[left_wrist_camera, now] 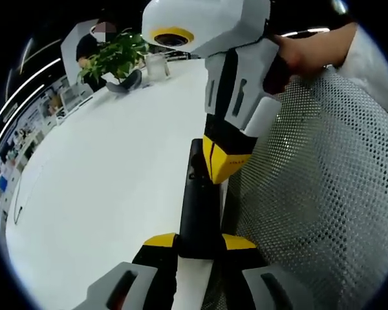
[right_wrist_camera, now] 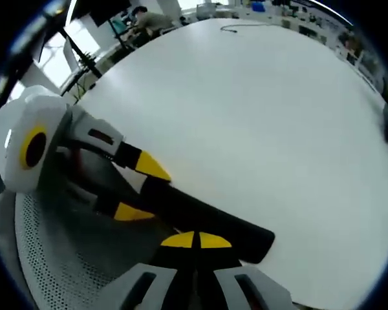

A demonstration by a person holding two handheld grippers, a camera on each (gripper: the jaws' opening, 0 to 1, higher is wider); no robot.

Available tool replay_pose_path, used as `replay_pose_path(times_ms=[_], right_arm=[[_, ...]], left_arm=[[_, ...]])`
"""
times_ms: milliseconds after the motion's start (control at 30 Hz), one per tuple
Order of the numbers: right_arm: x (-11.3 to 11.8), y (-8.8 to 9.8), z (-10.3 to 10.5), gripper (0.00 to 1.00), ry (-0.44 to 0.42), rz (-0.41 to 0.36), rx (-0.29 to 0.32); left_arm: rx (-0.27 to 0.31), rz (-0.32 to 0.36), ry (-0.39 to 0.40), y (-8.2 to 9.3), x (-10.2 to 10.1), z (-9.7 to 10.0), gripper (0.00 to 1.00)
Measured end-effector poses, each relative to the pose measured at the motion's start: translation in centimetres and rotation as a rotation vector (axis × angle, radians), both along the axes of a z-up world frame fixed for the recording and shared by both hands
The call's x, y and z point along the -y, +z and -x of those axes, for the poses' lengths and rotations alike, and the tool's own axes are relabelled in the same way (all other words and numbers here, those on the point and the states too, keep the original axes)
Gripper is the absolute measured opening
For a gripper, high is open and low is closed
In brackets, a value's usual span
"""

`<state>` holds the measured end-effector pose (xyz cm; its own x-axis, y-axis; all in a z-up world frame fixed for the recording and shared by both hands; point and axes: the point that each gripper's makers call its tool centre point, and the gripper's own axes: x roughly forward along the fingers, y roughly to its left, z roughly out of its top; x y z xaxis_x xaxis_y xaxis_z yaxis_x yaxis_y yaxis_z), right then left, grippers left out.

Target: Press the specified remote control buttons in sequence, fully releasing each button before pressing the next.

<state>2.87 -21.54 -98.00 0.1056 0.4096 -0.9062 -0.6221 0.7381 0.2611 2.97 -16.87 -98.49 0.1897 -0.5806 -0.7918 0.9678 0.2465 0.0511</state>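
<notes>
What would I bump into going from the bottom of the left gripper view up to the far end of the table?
Left gripper's yellow-tipped jaws → long black remote control → the other gripper's yellow tip pressing on it → clear glass cup → leafy green potted plant.

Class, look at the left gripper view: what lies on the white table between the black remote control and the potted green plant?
Nothing: in the left gripper view, bare white table stretches from the black remote control to the potted green plant.
</notes>
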Motion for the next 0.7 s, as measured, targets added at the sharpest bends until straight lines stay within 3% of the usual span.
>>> replay_pose_path(times_ms=[400, 700], right_arm=[[-0.15, 0.03, -0.17, 0.00, -0.010, -0.017, -0.016], [0.08, 0.16, -0.25, 0.00, -0.100, -0.084, -0.117]], left_arm=[[-0.018, -0.030, 0.010, -0.02, -0.97, 0.04, 0.24], [-0.024, -0.029, 0.004, 0.02, -0.93, -0.06, 0.24]])
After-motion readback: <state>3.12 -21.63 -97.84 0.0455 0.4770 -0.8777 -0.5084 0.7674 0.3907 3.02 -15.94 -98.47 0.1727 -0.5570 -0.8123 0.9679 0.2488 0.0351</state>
